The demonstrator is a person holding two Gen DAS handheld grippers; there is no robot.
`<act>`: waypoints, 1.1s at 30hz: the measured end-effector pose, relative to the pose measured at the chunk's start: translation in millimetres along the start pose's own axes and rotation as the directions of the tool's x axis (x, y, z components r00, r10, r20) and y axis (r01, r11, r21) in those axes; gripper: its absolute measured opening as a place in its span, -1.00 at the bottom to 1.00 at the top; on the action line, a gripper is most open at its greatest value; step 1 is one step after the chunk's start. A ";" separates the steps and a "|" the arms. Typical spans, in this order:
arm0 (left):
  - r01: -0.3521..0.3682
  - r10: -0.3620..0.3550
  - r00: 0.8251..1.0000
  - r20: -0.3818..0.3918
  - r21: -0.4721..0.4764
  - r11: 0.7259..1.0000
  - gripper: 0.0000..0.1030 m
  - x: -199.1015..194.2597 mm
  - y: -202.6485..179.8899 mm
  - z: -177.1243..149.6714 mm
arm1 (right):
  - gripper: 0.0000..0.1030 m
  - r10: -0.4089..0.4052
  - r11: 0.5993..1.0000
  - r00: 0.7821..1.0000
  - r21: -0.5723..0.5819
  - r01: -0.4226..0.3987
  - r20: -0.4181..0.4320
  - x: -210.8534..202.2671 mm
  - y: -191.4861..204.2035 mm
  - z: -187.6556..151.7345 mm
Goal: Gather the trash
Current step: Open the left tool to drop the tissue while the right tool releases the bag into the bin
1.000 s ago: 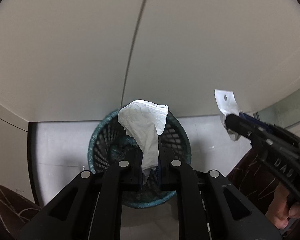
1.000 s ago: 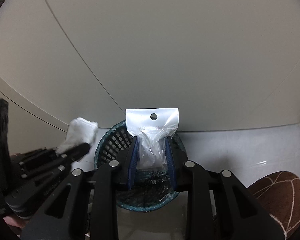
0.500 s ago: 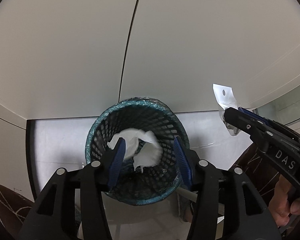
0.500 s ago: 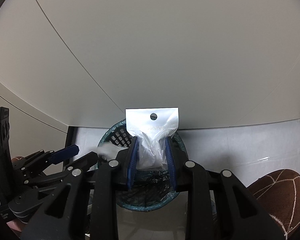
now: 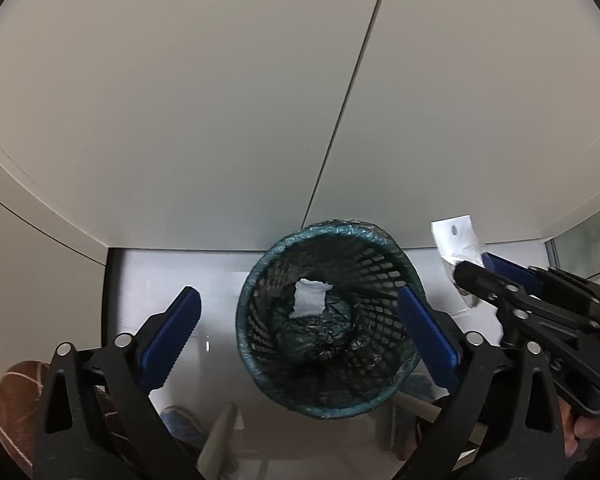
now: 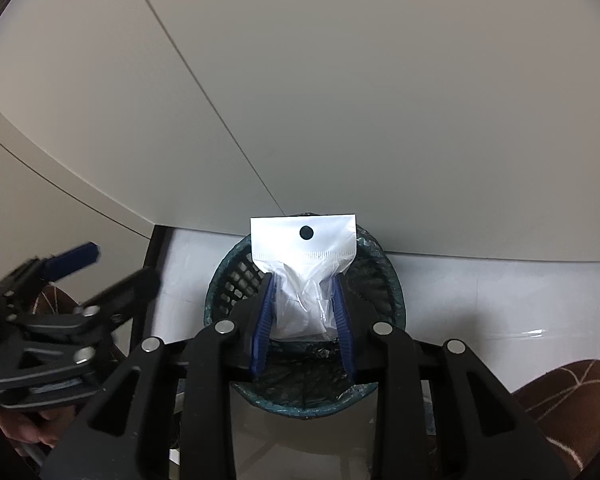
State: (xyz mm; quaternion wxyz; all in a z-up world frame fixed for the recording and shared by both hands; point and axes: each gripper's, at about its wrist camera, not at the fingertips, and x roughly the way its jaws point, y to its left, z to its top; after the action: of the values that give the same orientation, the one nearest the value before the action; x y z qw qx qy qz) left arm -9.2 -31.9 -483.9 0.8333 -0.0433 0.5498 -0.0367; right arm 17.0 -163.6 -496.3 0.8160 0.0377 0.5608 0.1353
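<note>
Left gripper (image 5: 300,334): released, jaws just spread wide and holding nothing, above the bin.
Right gripper (image 6: 302,320): clenched on a clear packet (image 6: 303,272), held over the bin's rim.
Bin (image 5: 407,272): dark mesh with liner, on the pale floor by the wall.
Bin contents: white tissue (image 5: 309,302) at the bottom.

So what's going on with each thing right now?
Bin: upright, lined with a dark bag.
Tissue: lying inside the bin.
Plastic packet: held over the bin.
Left gripper: jaws just opened wide, nothing between them.
Right gripper: jaws shut on the packet.
</note>
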 end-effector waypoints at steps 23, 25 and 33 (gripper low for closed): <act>-0.013 0.012 1.000 -0.008 -0.058 0.998 0.89 -0.1 20.4 5.7 | 0.45 0.015 1.000 1.000 -0.008 -0.015 -0.001 1.5 3.0 2.5; -0.013 0.012 1.000 -0.009 -0.057 0.998 0.89 0.2 20.4 5.5 | 0.58 -0.001 1.000 1.000 0.008 0.001 0.016 1.3 0.8 2.1; -0.021 0.020 1.000 -0.024 -0.075 0.997 0.88 3.6 24.6 5.2 | 0.77 -0.096 0.995 0.993 0.039 0.093 0.076 -10.8 -4.6 3.9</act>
State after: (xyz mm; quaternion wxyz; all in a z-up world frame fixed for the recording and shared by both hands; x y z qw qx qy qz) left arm -2.6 -7.6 -487.9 0.8249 -0.0687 0.5611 -0.0079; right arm 17.8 -170.5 -486.1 0.8419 0.0308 0.5319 0.0852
